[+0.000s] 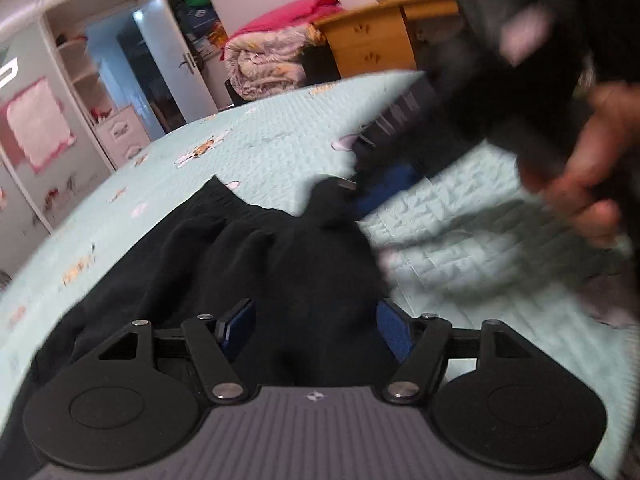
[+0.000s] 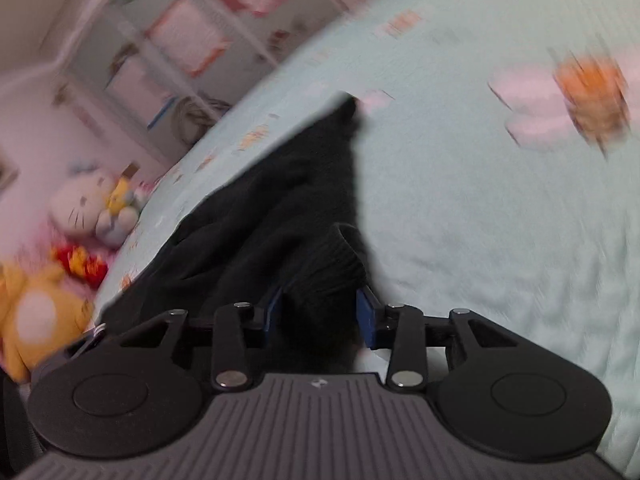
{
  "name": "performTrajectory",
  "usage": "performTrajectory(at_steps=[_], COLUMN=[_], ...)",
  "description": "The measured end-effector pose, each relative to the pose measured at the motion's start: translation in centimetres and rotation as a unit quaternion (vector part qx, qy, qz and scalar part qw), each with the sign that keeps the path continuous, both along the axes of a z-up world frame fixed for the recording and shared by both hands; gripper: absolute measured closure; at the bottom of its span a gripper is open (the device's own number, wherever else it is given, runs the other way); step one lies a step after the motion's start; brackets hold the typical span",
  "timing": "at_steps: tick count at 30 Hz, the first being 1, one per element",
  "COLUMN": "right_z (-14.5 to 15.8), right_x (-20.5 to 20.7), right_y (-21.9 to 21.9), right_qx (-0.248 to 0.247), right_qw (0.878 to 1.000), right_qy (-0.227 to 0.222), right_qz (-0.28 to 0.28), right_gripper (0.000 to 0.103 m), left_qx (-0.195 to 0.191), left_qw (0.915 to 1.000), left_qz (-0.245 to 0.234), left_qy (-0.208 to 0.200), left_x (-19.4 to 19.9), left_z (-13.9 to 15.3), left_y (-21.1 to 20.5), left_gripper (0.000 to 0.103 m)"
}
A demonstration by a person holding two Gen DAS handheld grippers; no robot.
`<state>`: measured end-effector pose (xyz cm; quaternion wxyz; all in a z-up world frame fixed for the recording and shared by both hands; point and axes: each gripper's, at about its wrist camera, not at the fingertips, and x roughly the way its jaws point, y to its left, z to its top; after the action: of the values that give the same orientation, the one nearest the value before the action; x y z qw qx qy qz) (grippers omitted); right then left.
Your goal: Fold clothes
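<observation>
While both views blur, the black garment (image 1: 256,264) lies on the pale green bedspread (image 1: 256,148), its long axis running from the lower centre of the frame toward the upper left. Cloth fills the left gripper (image 1: 316,328), pinched between its blue pads. Likewise the right gripper (image 2: 320,316) clamps a ribbed fold of it, stretching up the frame

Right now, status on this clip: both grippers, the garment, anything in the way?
Left gripper and right gripper: each has black garment bunched between its fingers. Garment partly lifted off the bed. Nothing in the way; views blurred.
</observation>
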<state>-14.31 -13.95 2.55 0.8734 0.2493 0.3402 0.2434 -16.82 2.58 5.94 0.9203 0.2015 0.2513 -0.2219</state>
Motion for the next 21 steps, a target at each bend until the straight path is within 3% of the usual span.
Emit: performTrajectory(at_steps=[2,4,5,6,10,13,18,21], right_z=[-0.3,-0.7,-0.8,-1.0,-1.8,-2.4,-3.8,-4.5], right_x=[0.7,1.5,1.9,2.3,4.0,5.2,8.6,10.2], right_y=[-0.1,-0.3,-0.4,-0.5,-0.9,-1.2,-0.1,0.5], right_qx=[0.007,0.018,0.023,0.028,0.049,0.064,0.074,0.104], right_qw=[1.0,1.0,1.0,0.999,0.998,0.996,0.992,0.986], right_qy=[0.005,0.015,0.019,0.024,0.042,0.055,0.104,0.128], right_qz=[-0.001,-0.004,-0.006,-0.007,-0.013,-0.018,-0.02,-0.028], right_gripper=[0.076,0.077,0.077,0.075,0.075,0.072,0.072,0.072], left_qx=[0.014,0.027,0.018,-0.003,-0.069,-0.119,-0.133,-0.138], left_qw=[0.9998,0.9992,0.9997,0.9996,0.9911,0.9827,0.9786,0.9785], left_qz=[-0.002,-0.003,0.006,0.028,0.108,0.135,0.156,0.152], left_qy=[-0.015,-0.029,-0.015,0.007,0.036,0.043,0.019,0.019], left_x=[1.1,2.3,3.3,4.3,6.2,6.0,4.4,3.3], left_z=[-0.7,-1.5,-1.7,-1.6,-1.3,-0.7,-0.2,-0.1], left_y=[-1.8,-3.6,-3.6,-2.4,2.4,4.4,4.2,4.0], left_gripper=[0.032,0.058,0.093,0.097,0.098,0.098,0.099,0.099])
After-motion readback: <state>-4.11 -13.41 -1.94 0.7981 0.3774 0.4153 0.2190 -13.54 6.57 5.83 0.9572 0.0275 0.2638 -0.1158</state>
